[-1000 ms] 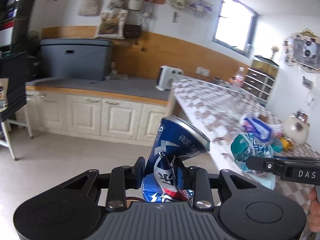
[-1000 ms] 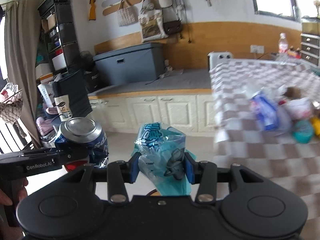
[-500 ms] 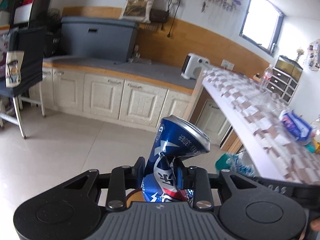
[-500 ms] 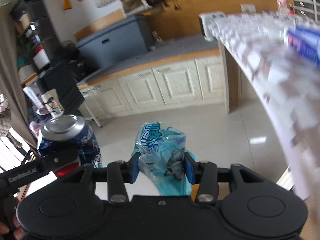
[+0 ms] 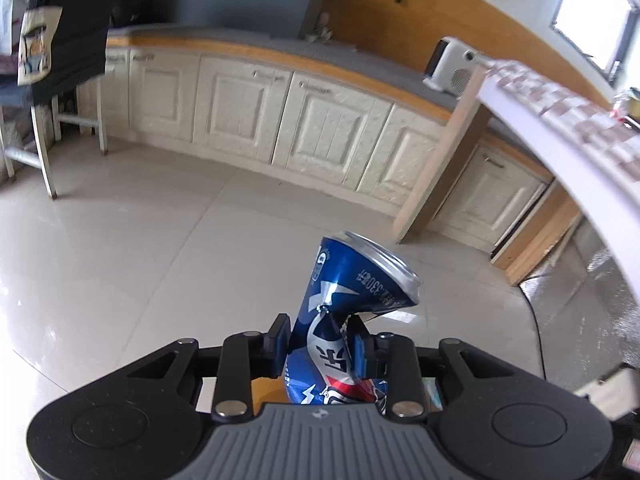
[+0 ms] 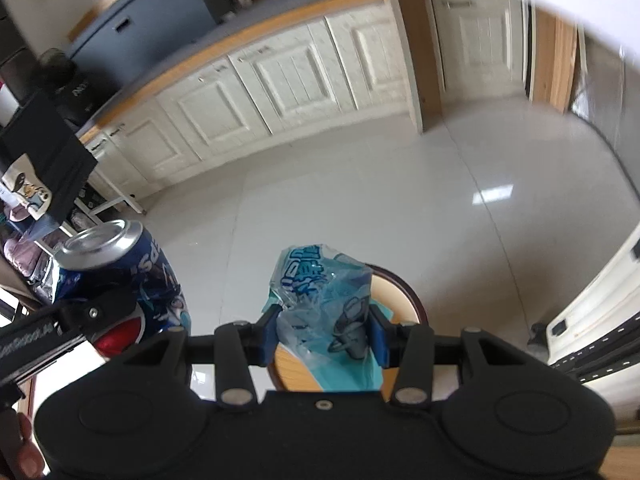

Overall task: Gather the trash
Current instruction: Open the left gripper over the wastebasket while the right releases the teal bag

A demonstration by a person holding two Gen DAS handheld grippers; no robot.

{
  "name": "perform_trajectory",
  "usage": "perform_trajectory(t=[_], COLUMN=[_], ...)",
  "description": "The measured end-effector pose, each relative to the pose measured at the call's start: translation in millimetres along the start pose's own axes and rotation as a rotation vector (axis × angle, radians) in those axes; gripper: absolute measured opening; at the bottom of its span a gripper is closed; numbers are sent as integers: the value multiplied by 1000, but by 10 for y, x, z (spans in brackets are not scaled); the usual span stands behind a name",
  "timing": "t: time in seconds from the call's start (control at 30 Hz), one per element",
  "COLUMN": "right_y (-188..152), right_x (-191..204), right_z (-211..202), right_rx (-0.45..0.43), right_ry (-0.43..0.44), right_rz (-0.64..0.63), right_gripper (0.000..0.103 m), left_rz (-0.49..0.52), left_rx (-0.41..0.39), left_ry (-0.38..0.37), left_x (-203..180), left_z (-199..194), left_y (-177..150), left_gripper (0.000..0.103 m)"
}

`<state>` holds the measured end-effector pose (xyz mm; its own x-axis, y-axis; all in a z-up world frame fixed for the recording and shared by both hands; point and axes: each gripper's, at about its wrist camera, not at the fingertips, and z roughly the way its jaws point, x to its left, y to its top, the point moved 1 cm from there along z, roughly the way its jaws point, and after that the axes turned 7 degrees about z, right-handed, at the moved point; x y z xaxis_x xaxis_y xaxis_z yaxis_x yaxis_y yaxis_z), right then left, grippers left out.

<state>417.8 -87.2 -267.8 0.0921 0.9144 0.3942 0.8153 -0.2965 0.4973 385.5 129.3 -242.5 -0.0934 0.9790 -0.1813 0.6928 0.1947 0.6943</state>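
Note:
My left gripper point(image 5: 320, 346) is shut on a crushed blue Pepsi can point(image 5: 352, 292) and holds it above the tiled floor. The can also shows in the right wrist view point(image 6: 120, 276), at the left, with the left gripper's finger point(image 6: 80, 316) across it. My right gripper point(image 6: 324, 330) is shut on a crumpled teal plastic wrapper point(image 6: 320, 292). Directly below the wrapper is a round wooden bin or stool with a dark rim point(image 6: 400, 284), mostly hidden by the gripper.
Cream cabinets point(image 5: 320, 128) with a grey counter run along the far wall. The checkered table's edge point(image 5: 560, 128) overhangs at the right, with its wooden leg point(image 5: 440, 168). A black chair point(image 5: 60, 52) stands at the left. A white unit point(image 6: 592, 312) is at the right.
Both grippers have dropped below the table's edge and tilted toward the floor, still holding the can and the wrapper. The round wooden object has come into view under the right gripper.

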Motion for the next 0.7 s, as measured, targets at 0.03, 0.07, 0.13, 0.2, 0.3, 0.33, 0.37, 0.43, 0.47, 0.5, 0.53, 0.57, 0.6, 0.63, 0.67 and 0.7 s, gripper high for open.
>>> perform_trajectory(t=[0.03, 0.07, 0.13, 0.2, 0.3, 0.33, 0.37, 0.43, 0.47, 0.5, 0.53, 0.57, 0.6, 0.63, 0.67, 0.7], right_y=[-24, -27, -39, -61, -90, -104, -116, -122, -124, -119, -115, -111, -102, -94, -93, -86], right_x=[-63, -116, -230, -336, -473, -518, -557, -627, -655, -678, -694, -707, -718, -730, -750, -769], right_z=[105, 204, 411, 614, 898, 986, 1062, 1216, 1280, 1350, 1415, 1472, 1533, 1585, 1622, 1667], right_rx=[10, 19, 40, 63, 110, 122, 133, 165, 182, 202, 214, 224, 230, 229, 227, 224], right_ry=[-3, -10, -19, -21, -33, -39, -43, -38, -28, -21, -14, -8, -7, -12, -21, -33], right_rz=[5, 11, 28, 46, 64, 68, 75, 111, 132, 156, 177, 191, 197, 196, 190, 182], right_gripper=[46, 46, 46, 46, 46, 46, 46, 46, 46, 46, 46, 46, 46, 46, 46, 46], left_rz=[-5, -5, -3, 1, 8, 9, 8, 3, 3, 5, 8, 10, 14, 22, 27, 29], left_rx=[9, 17, 39, 65, 118, 135, 154, 194, 211, 230, 247, 263, 281, 300, 314, 331], left_ry=[5, 13, 33, 48, 66, 70, 73, 77, 83, 91, 100, 109, 120, 128, 132, 130], left_x=[-21, -39, -84, -115, -118, -109, -91, -36, -4, 29, 63, 95, 122, 145, 150, 157], left_z=[112, 218, 439, 647, 958, 1042, 1124, 1264, 1326, 1387, 1444, 1502, 1562, 1624, 1665, 1718], left_y=[-28, -65, -136, -208, -356, -402, -442, -518, -544, -568, -587, -601, -626, -655, -678, -705], left_gripper=[32, 32, 32, 32, 32, 32, 32, 32, 32, 32, 32, 32, 32, 32, 32, 32])
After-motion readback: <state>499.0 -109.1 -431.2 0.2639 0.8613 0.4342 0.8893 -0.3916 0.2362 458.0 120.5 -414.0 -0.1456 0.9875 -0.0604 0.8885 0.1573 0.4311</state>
